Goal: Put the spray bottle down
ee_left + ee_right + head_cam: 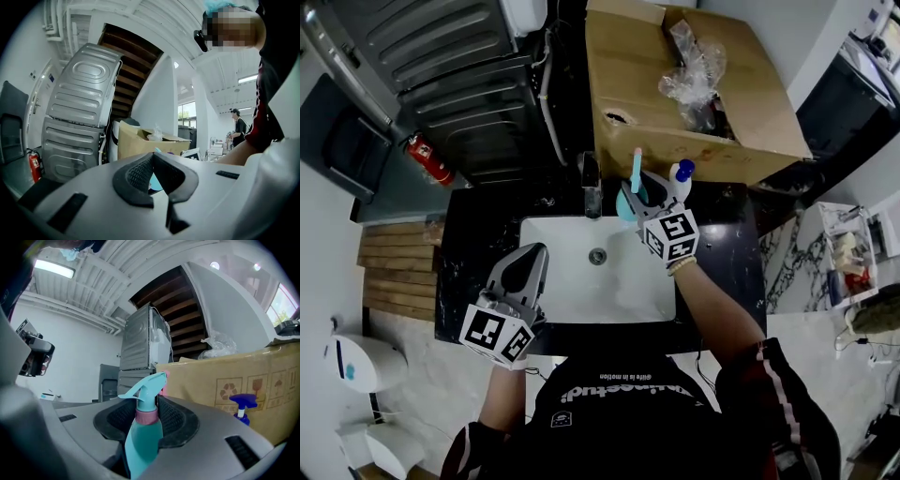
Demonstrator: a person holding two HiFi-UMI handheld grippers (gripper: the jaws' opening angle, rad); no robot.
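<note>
Spray bottle [143,439] upright within grip of half-open right tool [150,404]; left tool [153,161] seemingly closed.

The pale grey moulded-plastic left gripper [532,255] and right gripper [643,191] have black ribbed pads [138,176] and each bears a white cube [497,333] of black square markers. The person wears a black shirt [637,422] with white lettering, a red-and-white striped sleeve [780,386] and a beaded wristband [682,265].

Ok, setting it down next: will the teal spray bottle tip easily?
Probably somewhat: the teal spray bottle looks tall and narrow, its trigger head overhanging one side. Smooth plastic may slide on the dark counter.
</note>
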